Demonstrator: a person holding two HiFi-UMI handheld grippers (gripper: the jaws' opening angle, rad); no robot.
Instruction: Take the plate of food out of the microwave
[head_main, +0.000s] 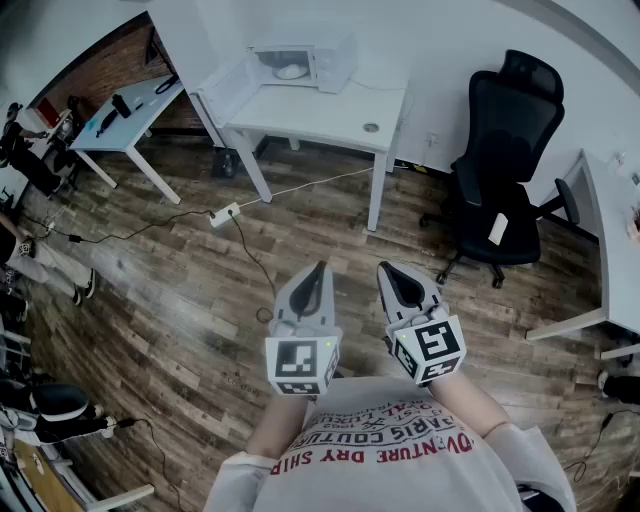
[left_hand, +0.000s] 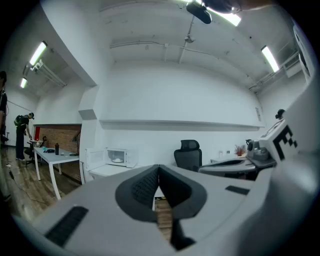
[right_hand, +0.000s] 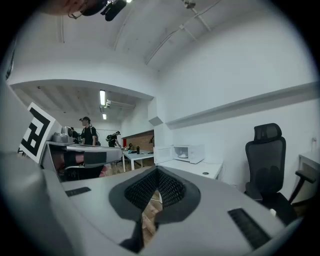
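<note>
white microwave (head_main: 318, 62) sits door open on the white table (head_main: 330, 115) across the wood floor (head_main: 180, 320), well apart from me. the plate (head_main: 290, 71) is inside it, though from here it is only a pale blob, so i cannot vouch for the food. my left gripper (head_main: 319, 270) and right gripper (head_main: 384, 270) are both clenched on nothing, side by side close in front of me.
</note>
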